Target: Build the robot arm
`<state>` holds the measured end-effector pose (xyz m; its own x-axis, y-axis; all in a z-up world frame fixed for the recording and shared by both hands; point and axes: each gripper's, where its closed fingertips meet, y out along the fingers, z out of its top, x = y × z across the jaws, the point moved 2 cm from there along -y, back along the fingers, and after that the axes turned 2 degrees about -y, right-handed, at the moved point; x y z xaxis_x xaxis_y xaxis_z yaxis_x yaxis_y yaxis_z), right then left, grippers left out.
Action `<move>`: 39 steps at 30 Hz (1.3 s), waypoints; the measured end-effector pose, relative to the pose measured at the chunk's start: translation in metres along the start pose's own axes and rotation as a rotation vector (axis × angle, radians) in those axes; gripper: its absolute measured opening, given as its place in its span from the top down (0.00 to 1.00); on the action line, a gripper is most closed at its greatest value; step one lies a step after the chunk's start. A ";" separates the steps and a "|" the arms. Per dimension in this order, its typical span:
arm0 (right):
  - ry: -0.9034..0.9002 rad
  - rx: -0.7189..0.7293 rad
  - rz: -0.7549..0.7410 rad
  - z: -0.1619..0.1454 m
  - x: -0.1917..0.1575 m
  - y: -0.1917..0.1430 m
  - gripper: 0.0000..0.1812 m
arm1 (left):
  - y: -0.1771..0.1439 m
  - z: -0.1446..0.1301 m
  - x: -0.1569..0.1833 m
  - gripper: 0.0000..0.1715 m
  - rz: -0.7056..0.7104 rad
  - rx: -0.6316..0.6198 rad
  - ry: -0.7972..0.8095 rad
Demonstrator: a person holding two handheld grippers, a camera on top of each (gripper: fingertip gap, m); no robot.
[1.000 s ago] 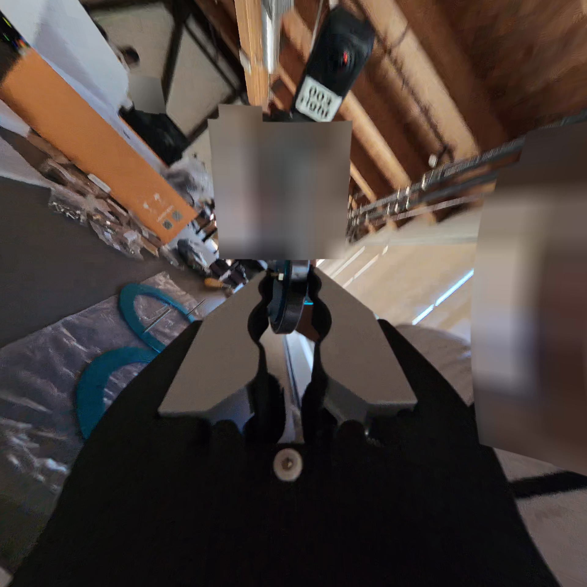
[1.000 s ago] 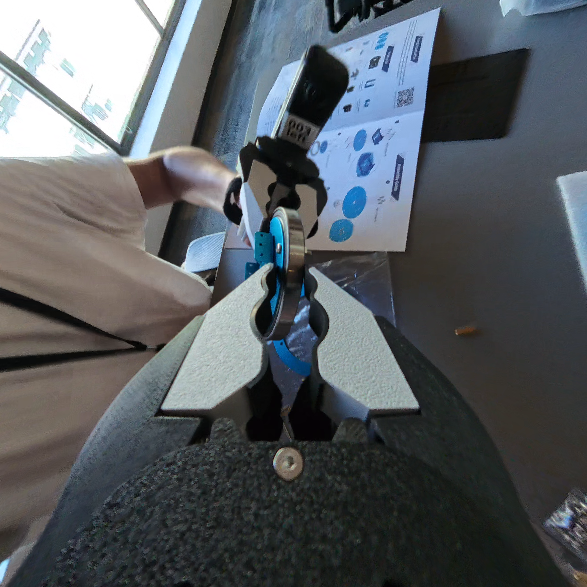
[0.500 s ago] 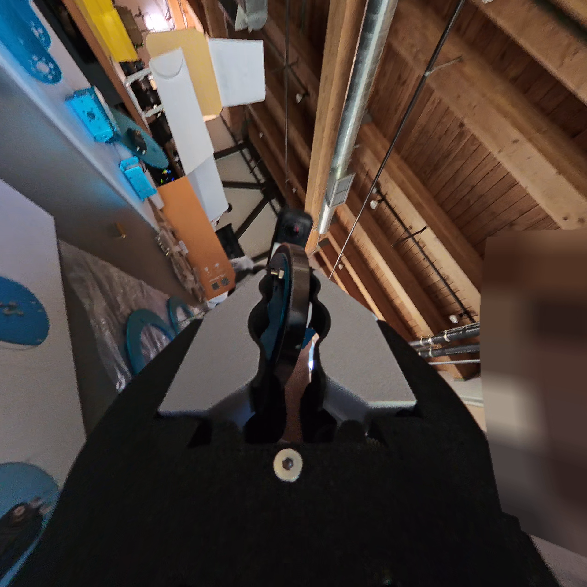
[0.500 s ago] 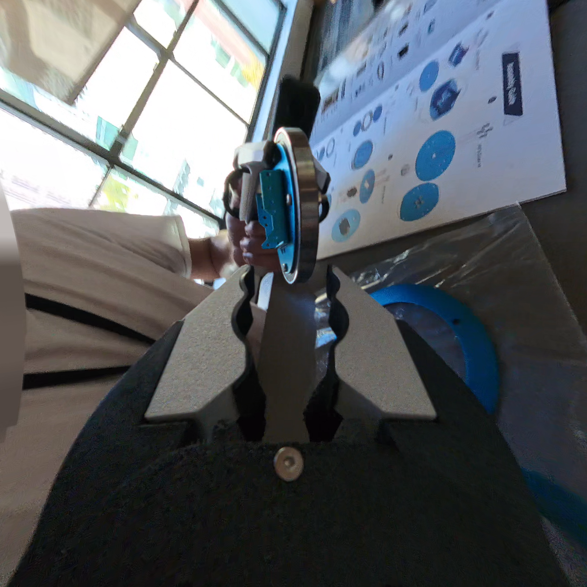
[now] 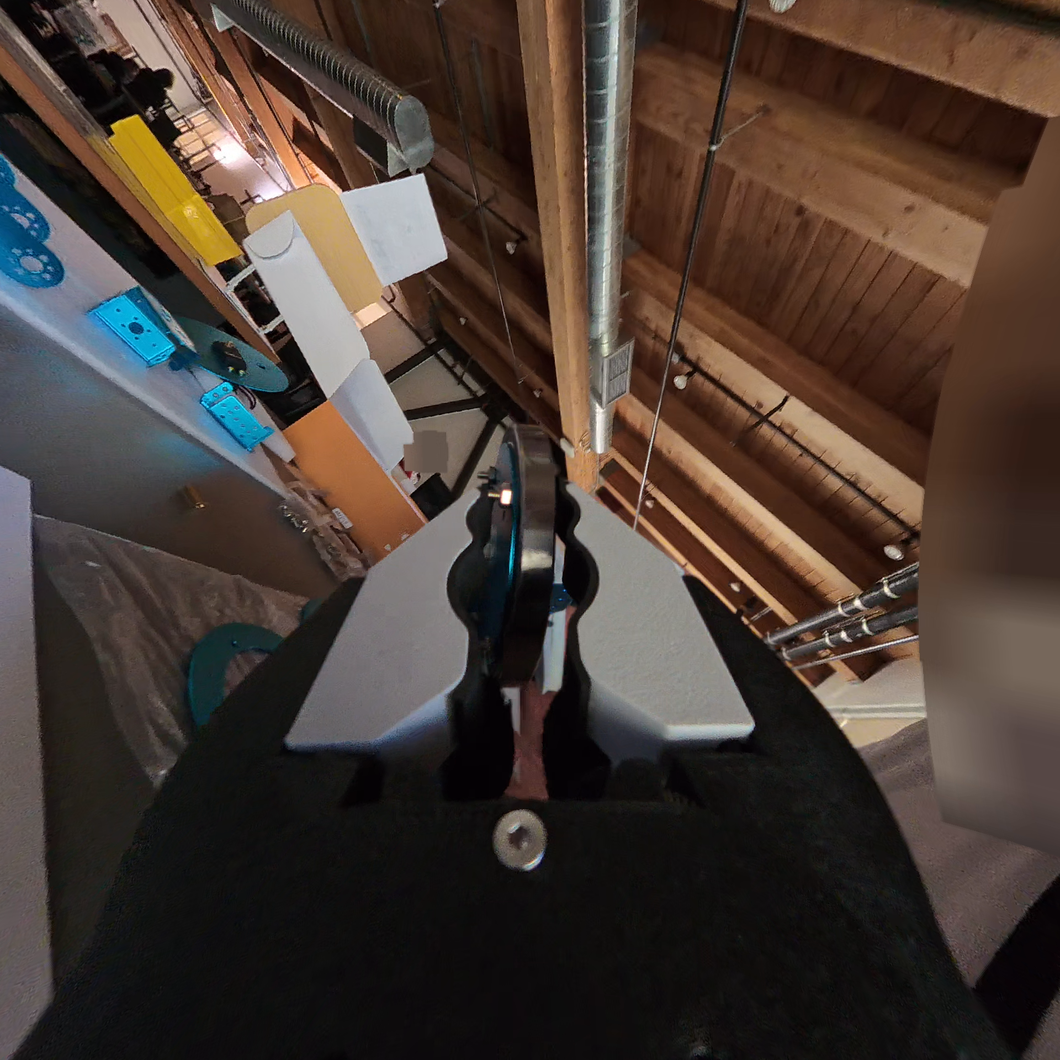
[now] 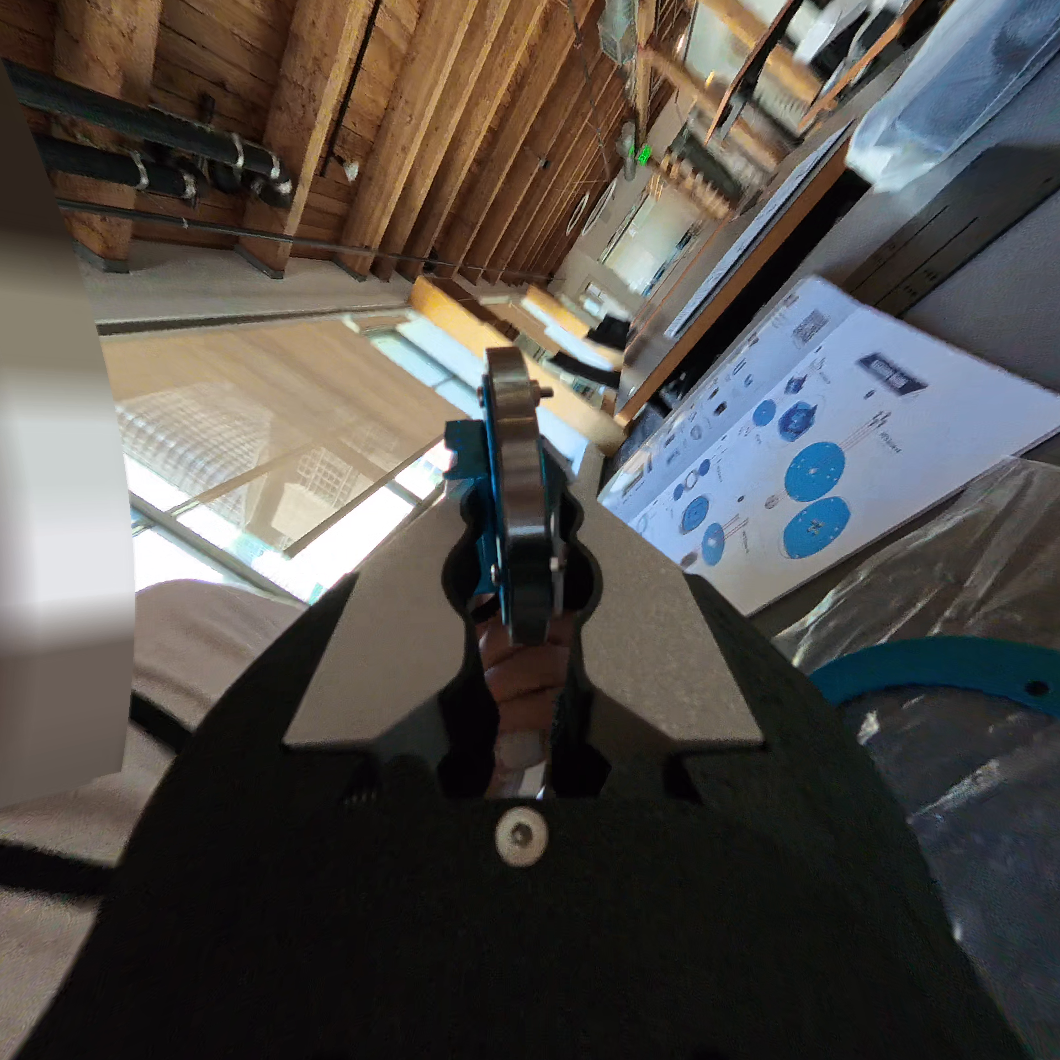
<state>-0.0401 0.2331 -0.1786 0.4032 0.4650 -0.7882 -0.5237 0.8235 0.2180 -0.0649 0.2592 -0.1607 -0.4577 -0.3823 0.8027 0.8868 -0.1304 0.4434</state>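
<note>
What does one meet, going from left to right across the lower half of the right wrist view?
Person's beige sleeve → left grey finger → metal ring with blue plate → right grey finger → blue curved plate on clear plastic.

my left wrist camera looks along my left fingers [image 5: 401,642], tilted up toward the wooden ceiling [image 5: 774,241], with the table [image 5: 115,413] running down the left edge. my right wrist camera tilts up too, toward ceiling and window [image 6: 241,516]. both see the same edge-on bearing ring [image 5: 533,550] very close.
</note>
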 end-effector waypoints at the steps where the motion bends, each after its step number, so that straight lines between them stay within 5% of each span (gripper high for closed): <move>1: 0.033 -0.064 0.033 -0.004 -0.004 0.001 0.88 | 0.000 0.000 0.002 0.88 0.003 -0.012 0.030; 10: -0.089 -0.388 -0.019 0.007 -0.004 -0.010 0.90 | -0.019 0.001 -0.001 0.81 0.146 -0.256 0.316; 17: 0.078 -0.696 -0.116 0.041 0.024 -0.041 0.90 | -0.079 0.022 -0.008 0.80 0.400 -0.439 0.606; 23: 0.192 -0.917 -0.130 0.040 0.049 -0.052 0.90 | -0.145 0.030 -0.011 0.80 0.647 -0.647 0.784; 32: 0.048 -0.852 -0.141 0.048 0.060 -0.043 0.90 | -0.196 0.019 -0.001 0.80 0.651 -0.843 0.859; 39: 0.003 -0.792 -0.162 0.038 0.064 -0.046 0.90 | -0.237 0.055 -0.021 0.80 1.027 -0.898 0.844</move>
<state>0.0387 0.2370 -0.2170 0.5180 0.3580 -0.7769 -0.8358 0.4051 -0.3706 -0.2693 0.3483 -0.2610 0.2228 -0.9746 0.0242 0.6696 0.1349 -0.7303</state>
